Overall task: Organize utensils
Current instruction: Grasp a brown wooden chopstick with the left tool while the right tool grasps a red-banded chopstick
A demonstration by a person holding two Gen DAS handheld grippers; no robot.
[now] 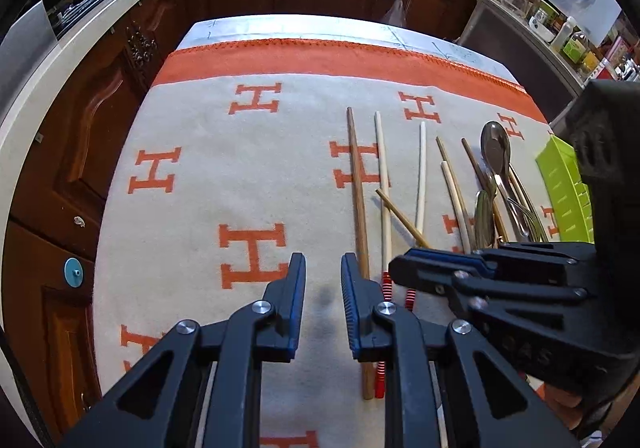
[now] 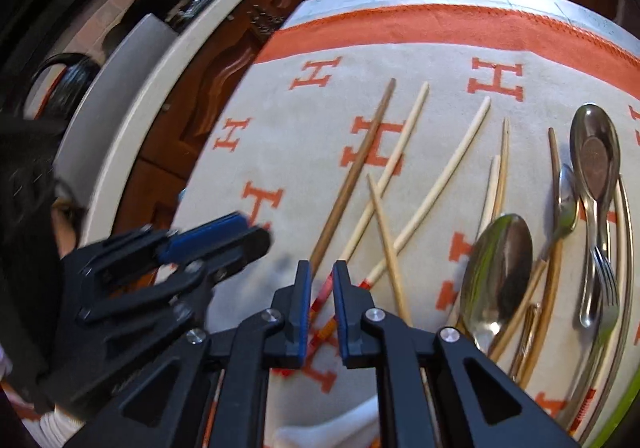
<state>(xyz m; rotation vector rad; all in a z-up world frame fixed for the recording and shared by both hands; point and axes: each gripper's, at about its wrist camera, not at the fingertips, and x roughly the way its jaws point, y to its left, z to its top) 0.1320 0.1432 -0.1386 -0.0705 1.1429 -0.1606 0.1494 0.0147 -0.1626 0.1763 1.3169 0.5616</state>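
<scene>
Several chopsticks lie side by side on a grey cloth [image 1: 208, 184] with orange H letters: a brown one [image 1: 357, 184], white ones with red-striped ends [image 1: 383, 168] and thin bamboo ones [image 1: 402, 218]. Right of them sit steel spoons [image 1: 496, 148] and a fork [image 2: 604, 280]. My left gripper [image 1: 323, 288] hovers low over the cloth, jaws a narrow gap apart with nothing between them; the brown chopstick runs just past its right finger. My right gripper [image 2: 322, 288] stands close beside it, jaws narrowly apart, with a red-striped chopstick end [image 2: 321, 298] showing in the gap.
A lime-green slotted tray [image 1: 564, 188] stands at the cloth's right edge. Dark wooden cabinets [image 1: 120, 108] and a pale counter [image 1: 100, 28] ring the table. A person's dark hair [image 2: 28, 168] fills the left of the right wrist view.
</scene>
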